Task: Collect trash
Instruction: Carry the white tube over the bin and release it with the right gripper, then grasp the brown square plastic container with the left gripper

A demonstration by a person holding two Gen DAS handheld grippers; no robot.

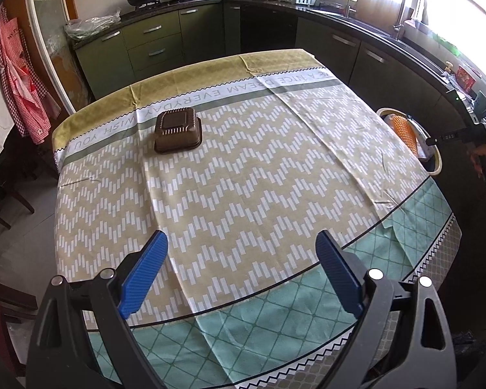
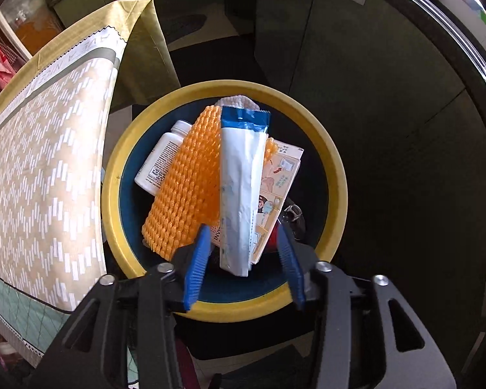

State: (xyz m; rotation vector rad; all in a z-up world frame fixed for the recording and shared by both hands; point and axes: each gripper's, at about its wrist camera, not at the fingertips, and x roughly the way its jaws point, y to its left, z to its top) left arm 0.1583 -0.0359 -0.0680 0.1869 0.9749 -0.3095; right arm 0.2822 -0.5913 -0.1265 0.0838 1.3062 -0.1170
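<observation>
Right wrist cam: white wrapper w/ blue end (image 2: 243,191) lies on top of the pile in the yellow-rimmed bin (image 2: 335,175), over orange foam net (image 2: 186,188), white bottle (image 2: 163,159) & printed carton (image 2: 280,175). Right gripper (image 2: 244,256) hangs above it, jaws apart, nothing held. Left gripper (image 1: 241,272) wide open over the tablecloth (image 1: 243,178); brown tray (image 1: 178,129) upside down at the far side.
</observation>
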